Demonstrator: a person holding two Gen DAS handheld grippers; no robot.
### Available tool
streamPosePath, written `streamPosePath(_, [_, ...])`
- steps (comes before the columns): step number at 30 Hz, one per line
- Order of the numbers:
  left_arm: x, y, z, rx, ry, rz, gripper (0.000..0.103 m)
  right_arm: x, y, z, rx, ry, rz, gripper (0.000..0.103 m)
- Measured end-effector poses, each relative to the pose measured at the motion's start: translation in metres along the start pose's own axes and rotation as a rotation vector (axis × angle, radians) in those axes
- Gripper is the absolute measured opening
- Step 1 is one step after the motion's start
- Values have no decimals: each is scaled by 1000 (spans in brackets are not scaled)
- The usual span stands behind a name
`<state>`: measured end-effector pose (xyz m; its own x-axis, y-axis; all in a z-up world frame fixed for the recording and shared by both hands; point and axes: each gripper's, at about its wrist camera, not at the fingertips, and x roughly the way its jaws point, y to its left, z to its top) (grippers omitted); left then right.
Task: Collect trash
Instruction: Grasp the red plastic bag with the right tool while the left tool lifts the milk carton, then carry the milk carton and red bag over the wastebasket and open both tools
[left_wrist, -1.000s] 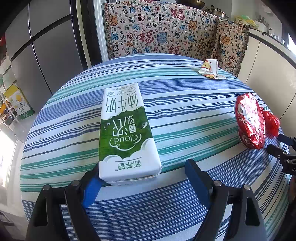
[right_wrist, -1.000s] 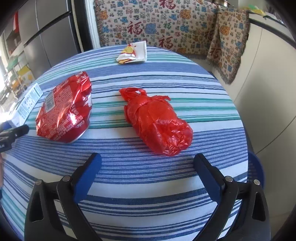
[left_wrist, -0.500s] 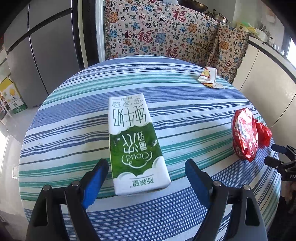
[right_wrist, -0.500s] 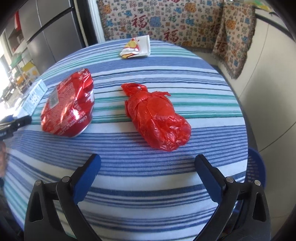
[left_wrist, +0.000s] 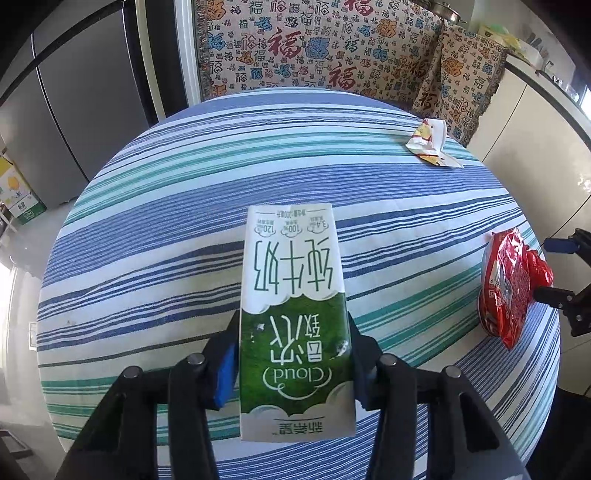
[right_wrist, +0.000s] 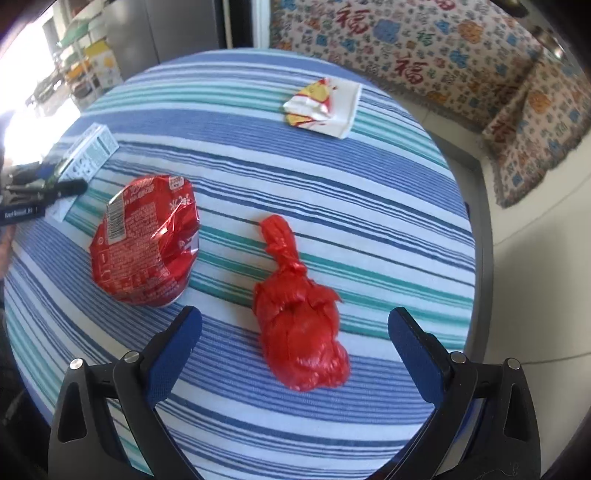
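Observation:
My left gripper (left_wrist: 293, 360) is shut on a green and white milk carton (left_wrist: 291, 295), its blue pads pressed on both sides of the carton, which is lifted above the round striped table (left_wrist: 166, 229). My right gripper (right_wrist: 295, 350) is open, its fingers on either side of a knotted red plastic bag (right_wrist: 299, 332) that lies on the table. A crumpled red snack bag (right_wrist: 144, 240) lies left of the red plastic bag; it also shows in the left wrist view (left_wrist: 504, 288). A crumpled white and yellow wrapper (right_wrist: 321, 103) lies at the far side of the table.
A patterned cloth (left_wrist: 332, 48) covers furniture behind the table. Grey fridge doors (left_wrist: 74, 92) stand at the back left. White cabinets (left_wrist: 535, 129) are on the right. The left gripper and carton (right_wrist: 88, 151) show at the left edge of the right wrist view.
My left gripper has closed on the milk carton and raised it. My right gripper has moved forward so that the red plastic bag lies between its open fingers.

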<state>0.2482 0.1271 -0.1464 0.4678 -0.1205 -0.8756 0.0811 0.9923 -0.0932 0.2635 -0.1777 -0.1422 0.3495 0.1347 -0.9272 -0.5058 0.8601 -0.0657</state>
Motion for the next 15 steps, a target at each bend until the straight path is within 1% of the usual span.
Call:
streamPosePath(1, [0, 0, 0, -4, -4, -3, 49, 4, 3, 2, -17, 14, 3, 89])
streamPosePath(2, [-1, 0, -1, -6, -10, 0, 49, 10, 4, 3, -28, 40, 11, 70])
streamPosePath(3, [-4, 1, -3, -7, -20, 8, 48, 14, 3, 2, -18, 66, 18, 54])
streamPosePath(4, [-7, 2, -6, -9, -28, 11, 48, 15, 0, 0, 4, 78, 17, 45])
streamPosePath(6, [-14, 4, -11, -16, -48, 9, 48, 10, -8, -4, 71, 51, 45, 44])
streamPosePath(9, [-28, 3, -18, -27, -78, 4, 48, -2, -19, -14, 135, 11, 52, 44])
streamPosePath(12, [-45, -5, -25, -26, -108, -19, 48, -15, -31, -24, 210, -25, 85, 44])
streamPosePath(15, [-60, -19, -32, -3, -125, -42, 48, -27, -42, -35, 280, -57, 117, 44])
